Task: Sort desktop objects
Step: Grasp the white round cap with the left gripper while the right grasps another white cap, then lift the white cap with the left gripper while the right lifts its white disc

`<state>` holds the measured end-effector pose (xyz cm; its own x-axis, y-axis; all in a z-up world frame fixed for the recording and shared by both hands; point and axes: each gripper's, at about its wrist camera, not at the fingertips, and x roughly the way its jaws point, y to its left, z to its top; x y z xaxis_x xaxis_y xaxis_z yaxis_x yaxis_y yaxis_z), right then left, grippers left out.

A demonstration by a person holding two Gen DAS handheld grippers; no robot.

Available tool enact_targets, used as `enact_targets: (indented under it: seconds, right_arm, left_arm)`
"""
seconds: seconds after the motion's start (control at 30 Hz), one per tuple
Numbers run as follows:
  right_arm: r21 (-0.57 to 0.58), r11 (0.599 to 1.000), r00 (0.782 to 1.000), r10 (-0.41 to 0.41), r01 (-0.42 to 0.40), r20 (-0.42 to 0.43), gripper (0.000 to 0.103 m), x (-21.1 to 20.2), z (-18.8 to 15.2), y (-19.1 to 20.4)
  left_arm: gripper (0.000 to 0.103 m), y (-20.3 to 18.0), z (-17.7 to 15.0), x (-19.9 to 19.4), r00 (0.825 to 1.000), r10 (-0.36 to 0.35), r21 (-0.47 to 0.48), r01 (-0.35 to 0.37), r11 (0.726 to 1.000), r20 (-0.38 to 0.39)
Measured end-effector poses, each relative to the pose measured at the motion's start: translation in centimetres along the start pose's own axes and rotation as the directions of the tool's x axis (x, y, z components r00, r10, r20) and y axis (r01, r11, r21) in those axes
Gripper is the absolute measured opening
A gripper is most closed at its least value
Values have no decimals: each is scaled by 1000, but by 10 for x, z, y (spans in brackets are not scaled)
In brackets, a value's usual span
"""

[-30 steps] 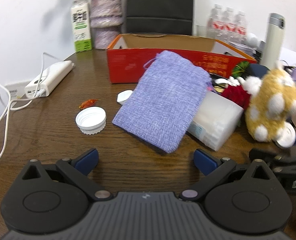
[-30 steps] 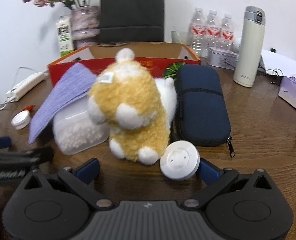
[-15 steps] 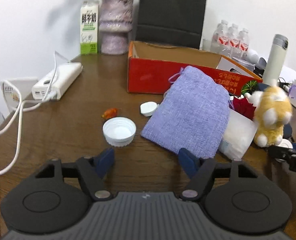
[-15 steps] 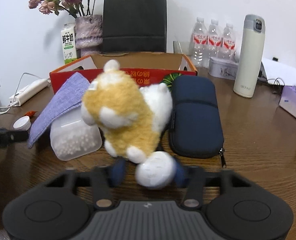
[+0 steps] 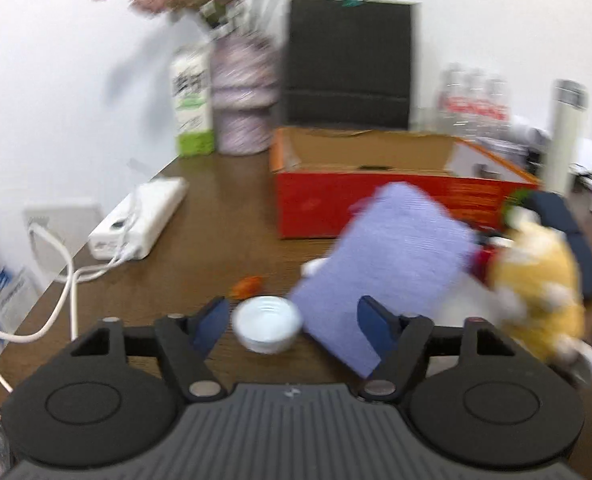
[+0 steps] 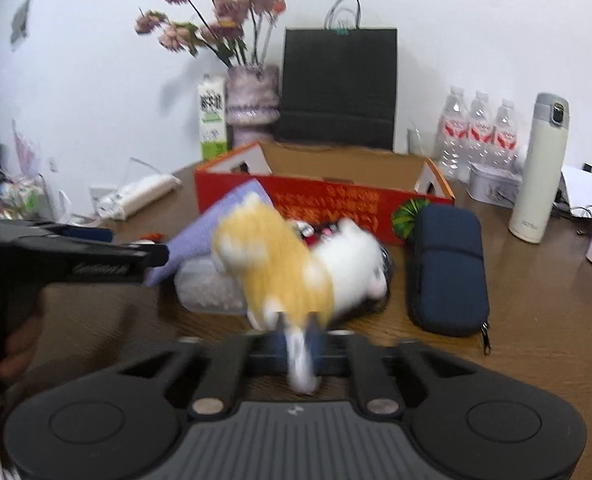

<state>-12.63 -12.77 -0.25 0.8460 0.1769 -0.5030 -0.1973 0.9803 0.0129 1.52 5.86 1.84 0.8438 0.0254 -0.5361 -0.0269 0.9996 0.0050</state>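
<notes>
The yellow-and-white plush toy (image 6: 280, 264) hangs tilted just above the table, and my right gripper (image 6: 301, 344) is shut on a white bit at its lower end. It also shows blurred at the right of the left wrist view (image 5: 536, 272). My left gripper (image 5: 292, 314) is closing; a white bottle cap (image 5: 267, 326) lies between its fingers untouched, and its right finger overlaps the purple cloth pouch (image 5: 392, 256). The pouch leans on a clear plastic box (image 6: 208, 292). Behind stands the open red cardboard box (image 5: 336, 200).
A navy zip case (image 6: 446, 268) lies right of the toy, with a white flask (image 6: 540, 168) and water bottles (image 6: 480, 128) behind it. A white power strip (image 5: 140, 220) with cables lies at the left, an orange scrap (image 5: 248, 286) near the cap. A vase (image 6: 252, 100), a milk carton (image 6: 212, 120) and a black bag (image 6: 336, 88) line the back wall.
My right gripper closed on the toy's white end and rose, tipping the toy over. My left gripper drew back and narrowed, so the white cap now lies between its fingers.
</notes>
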Motion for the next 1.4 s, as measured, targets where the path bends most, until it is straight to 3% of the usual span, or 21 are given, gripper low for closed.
enact_targets:
  seconds: [0.1, 0.17, 0.27, 0.3, 0.4, 0.57, 0.63, 0.67, 0.73, 0.8, 0.87, 1.0, 1.07, 1.1, 1.13, 1.2, 1.23, 1.3, 1.33, 1.37, 1.4]
  right_arm:
    - [8, 1000, 1000, -6, 6, -30, 6, 7, -1, -4]
    - [43, 999, 999, 8, -7, -41, 12, 5, -6, -10]
    - [64, 998, 999, -6, 8, -36, 36, -2, -15, -19]
    - [63, 998, 999, -19, 22, -40, 39, -2, -17, -21]
    - [81, 997, 998, -10, 15, -56, 39, -2, -20, -24]
    - [91, 996, 998, 18, -13, -55, 44, 9, -19, -21]
    - [196, 979, 993, 67, -48, -94, 41, 24, -20, -32]
    - [249, 966, 989, 96, -66, -113, 32, 28, -21, -37]
    - [195, 979, 987, 86, -59, -132, 17, 23, -23, -32]
    - [140, 989, 987, 62, -41, -149, 9, 17, -27, -25]
    - [149, 988, 986, 62, -39, -155, 9, 10, -30, -26]
    - [118, 991, 989, -49, 66, -143, 8, 1, -30, -32]
    - [217, 974, 988, 100, -72, -119, 8, -7, -26, -45]
    - [305, 933, 969, 230, -192, -93, 8, -11, -23, -54]
    - [337, 909, 954, 288, -245, -83, 8, -11, -22, -57]
    - [344, 895, 936, 337, -285, -101, 8, -7, -23, -53]
    - [418, 841, 902, 419, -344, -100, 8, 0, -27, -57]
    - [495, 778, 855, 504, -388, -123, 8, 12, -35, -58]
    - [552, 728, 826, 552, -407, -118, 8, 19, -41, -61]
    - [586, 699, 806, 579, -409, -128, 8, 25, -45, -62]
    - [584, 704, 803, 578, -404, -142, 8, 27, -47, -60]
  left_arm:
    - [53, 8, 1, 25, 997, 14, -19, -15, 1000, -79]
    - [41, 11, -1, 27, 997, 4, -45, -8, 999, -82]
    - [41, 11, -4, 20, 997, -13, -51, 8, 999, -83]
    - [41, 10, -6, 14, 996, -16, -57, 12, 998, -83]
    - [41, 1, -17, -10, 995, -39, -62, 33, 998, -93]
    - [41, -41, -37, -50, 989, -136, 52, 139, 989, -60]
    - [41, -57, -41, -53, 986, -154, 96, 159, 983, -62]
    - [41, -63, -43, -54, 986, -152, 114, 158, 981, -64]
    - [41, -70, -45, -58, 986, -155, 128, 161, 979, -55]
    - [41, -73, -47, -60, 982, -177, 134, 183, 974, -60]
    - [41, -75, -49, -60, 981, -183, 144, 189, 971, -59]
    - [41, -74, -52, -55, 982, -171, 133, 181, 975, -82]
    - [41, -71, -53, -52, 982, -169, 115, 178, 977, -88]
    - [41, -70, -54, -52, 982, -169, 114, 179, 977, -87]
    - [41, -70, -54, -51, 982, -167, 115, 177, 978, -86]
    - [41, -71, -56, -52, 984, -163, 118, 172, 978, -78]
    - [41, -71, -56, -52, 983, -168, 120, 177, 977, -79]
    - [41, -70, -55, -53, 979, -186, 110, 194, 975, -80]
    - [41, -68, -55, -54, 979, -189, 101, 196, 975, -74]
    - [41, -66, -54, -55, 980, -188, 95, 194, 976, -69]
    - [41, -65, -52, -55, 980, -187, 91, 193, 977, -66]
